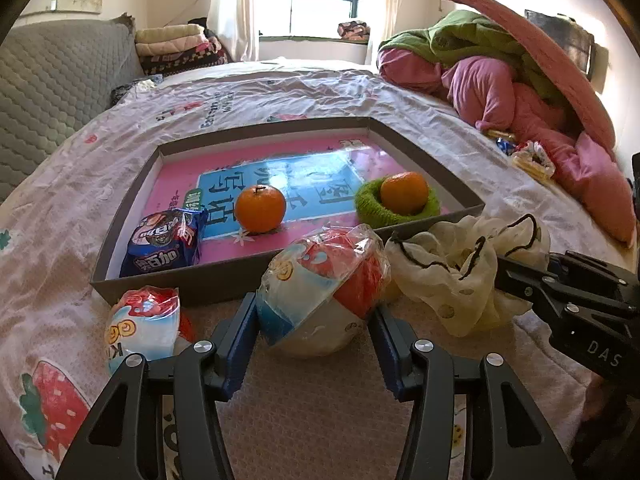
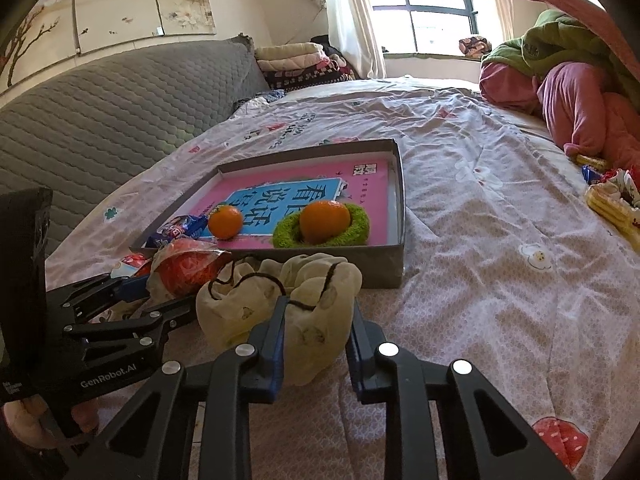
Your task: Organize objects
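My left gripper [image 1: 314, 312] is shut on a clear-wrapped red, white and blue snack packet [image 1: 324, 280] that lies on the bedsheet just in front of a shallow grey box [image 1: 192, 288]. A second such packet [image 1: 144, 324] lies to its left. My right gripper [image 2: 318, 310] is shut on a crumpled cream spotted cloth [image 2: 312, 300] with a dark cord, beside the box's front wall [image 2: 380, 268]. Inside the box are a blue biscuit packet [image 1: 164, 248], a loose orange [image 1: 260, 208], and another orange [image 1: 404, 193] sitting in a green knitted ring [image 1: 372, 208].
The box sits on a wrinkled printed bedsheet [image 2: 500, 220]. Pink and green bedding [image 1: 500, 80] is heaped at the right, with small wrapped items [image 1: 532, 160] at its foot. A grey quilted cushion [image 1: 52, 80] and folded blankets [image 1: 176, 44] stand at the left.
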{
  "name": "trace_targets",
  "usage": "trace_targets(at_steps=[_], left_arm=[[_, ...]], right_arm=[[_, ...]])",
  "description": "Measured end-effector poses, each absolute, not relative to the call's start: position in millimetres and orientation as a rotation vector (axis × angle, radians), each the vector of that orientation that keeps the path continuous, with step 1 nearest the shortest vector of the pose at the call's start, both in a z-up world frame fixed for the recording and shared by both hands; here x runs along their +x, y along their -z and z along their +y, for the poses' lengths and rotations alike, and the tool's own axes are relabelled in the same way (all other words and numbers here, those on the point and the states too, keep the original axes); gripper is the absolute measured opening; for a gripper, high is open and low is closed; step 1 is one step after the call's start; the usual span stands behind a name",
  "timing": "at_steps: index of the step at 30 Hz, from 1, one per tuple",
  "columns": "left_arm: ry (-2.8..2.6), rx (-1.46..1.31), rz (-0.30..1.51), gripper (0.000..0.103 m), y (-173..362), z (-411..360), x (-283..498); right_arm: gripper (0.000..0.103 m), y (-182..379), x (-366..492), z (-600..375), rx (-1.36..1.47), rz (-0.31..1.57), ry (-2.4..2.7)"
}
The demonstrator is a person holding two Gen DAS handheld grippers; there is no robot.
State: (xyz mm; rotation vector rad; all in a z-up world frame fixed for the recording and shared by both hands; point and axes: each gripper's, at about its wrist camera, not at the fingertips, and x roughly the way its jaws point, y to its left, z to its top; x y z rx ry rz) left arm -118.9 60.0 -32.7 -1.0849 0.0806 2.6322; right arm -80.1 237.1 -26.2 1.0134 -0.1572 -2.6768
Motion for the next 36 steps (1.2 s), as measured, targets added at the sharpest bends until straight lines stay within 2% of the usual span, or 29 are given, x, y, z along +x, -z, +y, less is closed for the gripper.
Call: trace_targets(at_steps=[17,36], left_arm=[[-2.712,-0.875,0.056,0.055,-18.5,47.0,-90.4],[-2.751,-0.891,0.015,0.055,-30.9,33.1,-91.7]], right_arm=[[0.025,-11.1,-52.9,227.7,0.701,-0.09,2.71],[0.025,-19.5,-58.1,222.7,0.672,-0.073,2.701]])
